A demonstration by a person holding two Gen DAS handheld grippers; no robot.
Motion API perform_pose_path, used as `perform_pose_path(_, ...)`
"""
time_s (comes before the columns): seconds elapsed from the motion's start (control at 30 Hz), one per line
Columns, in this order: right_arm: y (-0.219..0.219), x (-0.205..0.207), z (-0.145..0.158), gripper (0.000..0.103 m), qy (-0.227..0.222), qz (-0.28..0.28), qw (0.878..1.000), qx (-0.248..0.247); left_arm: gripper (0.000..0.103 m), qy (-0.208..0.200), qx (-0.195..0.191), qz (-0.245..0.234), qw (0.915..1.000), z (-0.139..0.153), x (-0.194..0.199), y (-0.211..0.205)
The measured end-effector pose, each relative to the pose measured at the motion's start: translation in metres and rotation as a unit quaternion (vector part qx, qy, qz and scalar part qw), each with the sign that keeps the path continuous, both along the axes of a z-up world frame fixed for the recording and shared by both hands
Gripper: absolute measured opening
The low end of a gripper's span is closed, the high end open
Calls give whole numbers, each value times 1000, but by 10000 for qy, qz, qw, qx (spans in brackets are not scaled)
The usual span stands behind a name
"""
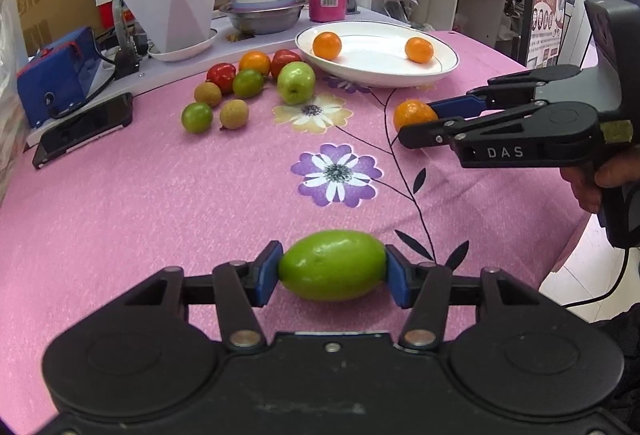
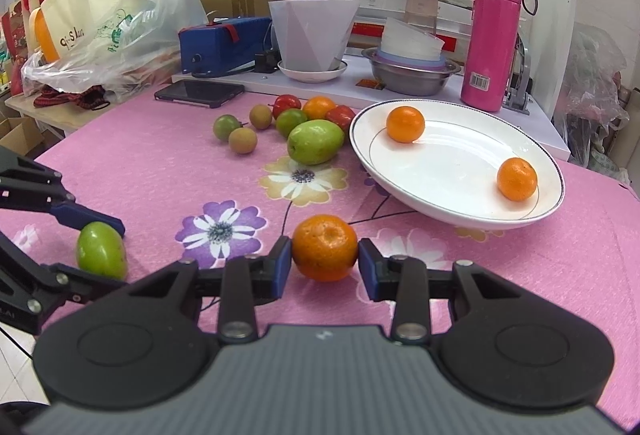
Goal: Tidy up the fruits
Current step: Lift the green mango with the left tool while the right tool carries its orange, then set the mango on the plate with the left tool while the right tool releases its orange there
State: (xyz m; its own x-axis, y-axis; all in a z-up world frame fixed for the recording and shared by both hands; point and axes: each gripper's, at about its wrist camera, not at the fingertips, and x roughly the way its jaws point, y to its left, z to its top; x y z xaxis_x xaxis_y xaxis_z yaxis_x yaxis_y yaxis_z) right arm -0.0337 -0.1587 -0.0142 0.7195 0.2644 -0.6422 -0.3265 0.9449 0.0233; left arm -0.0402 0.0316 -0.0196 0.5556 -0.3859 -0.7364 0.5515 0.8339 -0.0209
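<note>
Fruits lie scattered on the pink flowered tablecloth (image 1: 160,195): a far cluster of green, red, brown and orange ones (image 1: 248,87), with two small oranges on the white plate (image 2: 460,211) to its right. Near the front, the left gripper (image 1: 332,267) is closed on a green fruit (image 1: 332,265) with both pads touching it. To the right, the right gripper (image 2: 325,259) clamps an orange (image 2: 325,247) just in front of the plate.
</note>
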Motion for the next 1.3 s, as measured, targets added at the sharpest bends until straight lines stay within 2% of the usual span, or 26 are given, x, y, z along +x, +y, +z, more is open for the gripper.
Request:
perform_pose_path(0.17,-2,-2,2,36,-39,-23,10000,3,53,-35,10,133,9999,1,5,-2)
perform_pose_path(0.27,-5,-2,6,36,-119,-67,9999,-5,53,-79,-227,225,9995,8,15,0)
perform_pose_path(0.37,-11,1,13,36,-271,-155,9995,-46,53,-300,-505,270,9979,24,29,-4)
perform_pose_path(0.5,-24,11,24,36,-524,-375,9978,-129,53,-648,-736,231,9949,48,56,-26)
perform_pose_path(0.67,-48,29,28,36,-682,-723,9948,-199,53,-810,-917,111,9924,62,97,-68)
perform_pose_path(0.93,-81,56,8,36,-475,-1139,9918,-333,53,-654,-743,139,9950,34,156,-127)
perform_pose_path(1.3,-84,72,-7,36,-318,-1026,9938,-301,53,-501,-462,166,9975,3,184,-147)
